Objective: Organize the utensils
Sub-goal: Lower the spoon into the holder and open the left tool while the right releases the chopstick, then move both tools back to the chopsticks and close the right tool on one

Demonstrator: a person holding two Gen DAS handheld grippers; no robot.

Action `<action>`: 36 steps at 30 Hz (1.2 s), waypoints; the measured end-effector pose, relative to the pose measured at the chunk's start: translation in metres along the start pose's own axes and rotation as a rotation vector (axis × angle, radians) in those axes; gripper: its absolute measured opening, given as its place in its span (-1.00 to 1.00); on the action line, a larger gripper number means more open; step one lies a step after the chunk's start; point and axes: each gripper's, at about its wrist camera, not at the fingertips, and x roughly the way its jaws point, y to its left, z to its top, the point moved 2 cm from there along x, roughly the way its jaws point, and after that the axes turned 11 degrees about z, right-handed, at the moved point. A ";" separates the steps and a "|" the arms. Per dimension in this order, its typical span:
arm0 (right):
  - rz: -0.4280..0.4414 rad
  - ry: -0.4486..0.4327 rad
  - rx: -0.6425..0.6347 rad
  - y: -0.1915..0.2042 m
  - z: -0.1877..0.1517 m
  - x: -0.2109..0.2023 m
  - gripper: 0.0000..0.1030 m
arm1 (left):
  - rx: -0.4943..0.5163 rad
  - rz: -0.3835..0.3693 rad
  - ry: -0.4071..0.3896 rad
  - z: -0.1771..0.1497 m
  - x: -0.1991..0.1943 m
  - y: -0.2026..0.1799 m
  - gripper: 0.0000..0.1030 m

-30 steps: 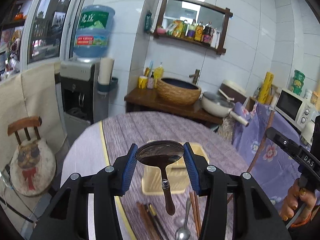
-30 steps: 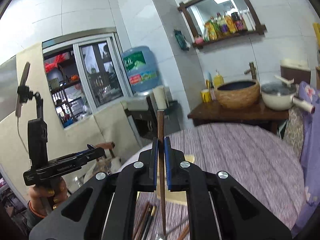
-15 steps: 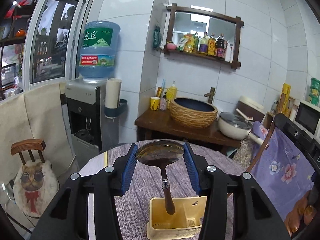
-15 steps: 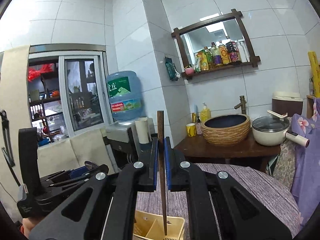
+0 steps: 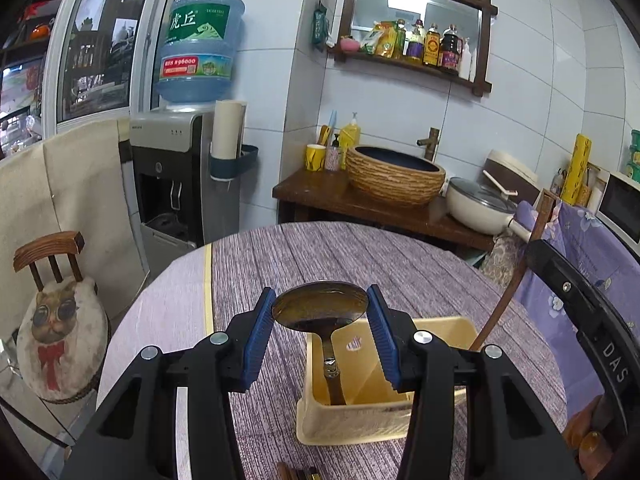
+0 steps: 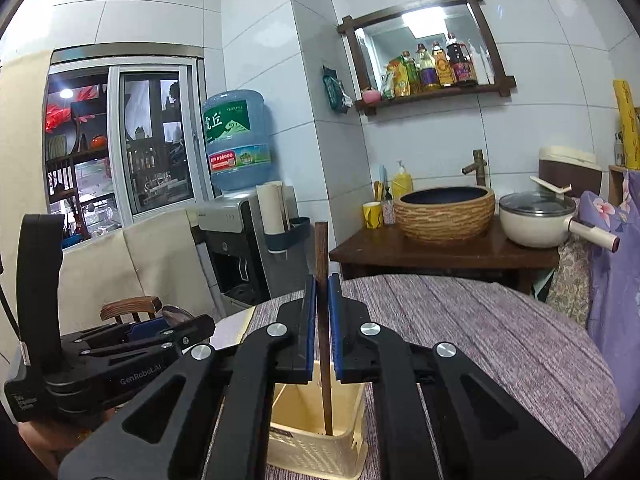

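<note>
Left wrist view shows the left gripper (image 5: 320,322) holding a spoon (image 5: 321,307). Its jaws pinch the spoon's bowl from both sides. The handle hangs straight down, and its tip is already inside the yellow bin (image 5: 360,412). The bin sits on the table (image 5: 360,256), which has a purple cloth on it.

The right wrist view shows the right gripper (image 6: 322,328). Its jaws are pressed on 1 brown chopstick (image 6: 322,320), held straight up and down. The low end of the chopstick is down inside the bin too, near the front wall. In the left view the chopstick (image 5: 508,284) leans at the right side of the bin.

So both things are over the bin and partly in it. I think the step now is to let them drop in.

To do it well, I would lower each one until its tip is close to the floor of the bin. Then I would spread the jaws slowly, so nothing bounces out. The spoon is heavy at the top, so it may tip over and lean on a wall. That is fine if it stays inside. Keep the 2 grippers apart so they do not bump.

A few more sticks (image 5: 298,474) lie on the table in front of the bin.
</note>
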 end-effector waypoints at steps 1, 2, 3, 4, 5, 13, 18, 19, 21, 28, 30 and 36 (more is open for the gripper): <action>-0.002 -0.005 0.001 -0.001 -0.001 0.000 -0.85 | 0.004 0.002 0.008 -0.002 0.002 -0.001 -0.10; -0.005 -0.005 0.003 -0.002 -0.001 -0.001 -0.85 | 0.005 0.003 0.014 -0.004 0.004 -0.001 -0.10; -0.003 -0.005 0.009 -0.002 -0.001 -0.002 -0.85 | 0.005 0.003 0.021 -0.007 0.005 -0.001 -0.10; -0.002 -0.004 0.014 -0.003 -0.001 -0.002 -0.85 | 0.003 0.003 0.026 -0.009 0.007 -0.001 -0.10; -0.002 -0.004 0.019 -0.004 -0.001 -0.002 -0.85 | 0.002 0.003 0.030 -0.010 0.008 -0.001 -0.10; -0.008 -0.007 0.025 -0.007 -0.001 -0.003 -0.85 | 0.040 0.015 0.020 -0.013 0.009 -0.010 -0.10; -0.012 -0.011 0.004 -0.005 -0.001 -0.007 -0.83 | 0.039 0.010 -0.019 -0.011 -0.004 -0.010 0.15; -0.014 -0.012 0.002 -0.004 -0.002 -0.009 -0.67 | 0.043 0.017 -0.040 -0.010 -0.009 -0.010 0.22; -0.019 -0.019 0.009 -0.005 -0.002 -0.015 -0.10 | 0.043 0.031 -0.081 -0.009 -0.021 -0.006 0.42; -0.024 0.017 0.002 0.001 -0.015 -0.046 0.37 | 0.002 0.046 -0.076 -0.031 -0.048 0.020 0.80; -0.026 0.045 -0.009 0.004 -0.025 -0.055 0.44 | -0.002 0.061 -0.067 -0.042 -0.053 0.029 0.87; -0.088 0.204 -0.014 -0.002 -0.072 -0.068 0.56 | -0.056 0.117 0.064 -0.083 -0.046 0.062 0.88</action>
